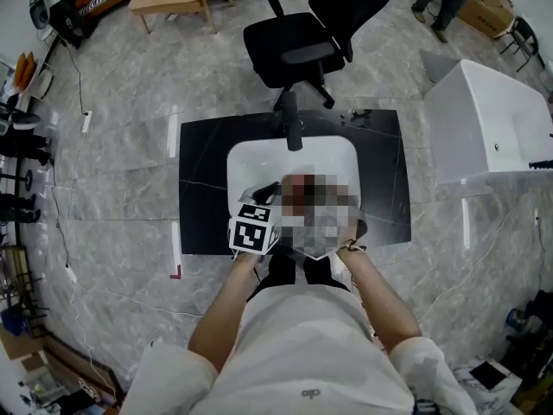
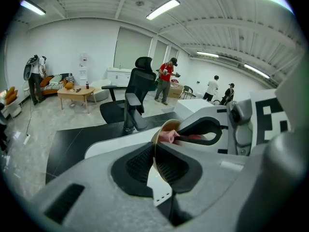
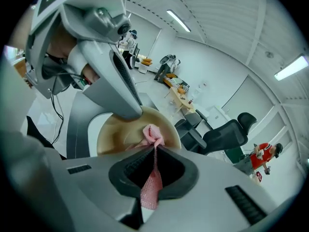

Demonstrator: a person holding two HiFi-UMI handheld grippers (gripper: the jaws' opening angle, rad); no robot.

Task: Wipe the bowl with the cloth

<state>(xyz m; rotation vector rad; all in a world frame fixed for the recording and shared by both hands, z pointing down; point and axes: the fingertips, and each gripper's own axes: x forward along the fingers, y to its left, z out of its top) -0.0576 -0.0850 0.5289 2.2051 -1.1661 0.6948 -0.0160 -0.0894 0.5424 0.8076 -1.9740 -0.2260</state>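
Where the head view hides the work behind a blurred patch over the white basin [image 1: 251,158], we rely on the two gripper views. At left, the left gripper [image 2: 155,149] has its jaws clenched on the rim of one tan bowl [image 2: 163,128], seen edge-on and held over the basin. This view alone shows three people at the far end of the room. Further right, the right gripper [image 3: 153,149] pinches one pink cloth [image 3: 152,133] between closed jaws. The bunched end of the cloth lies against the inside of the bowl, and a loose strip trails back through the jaws. Only this view looks into the bowl's hollow. We count two grippers, one bowl, one cloth, one basin and one black office chair [image 1: 298,37].
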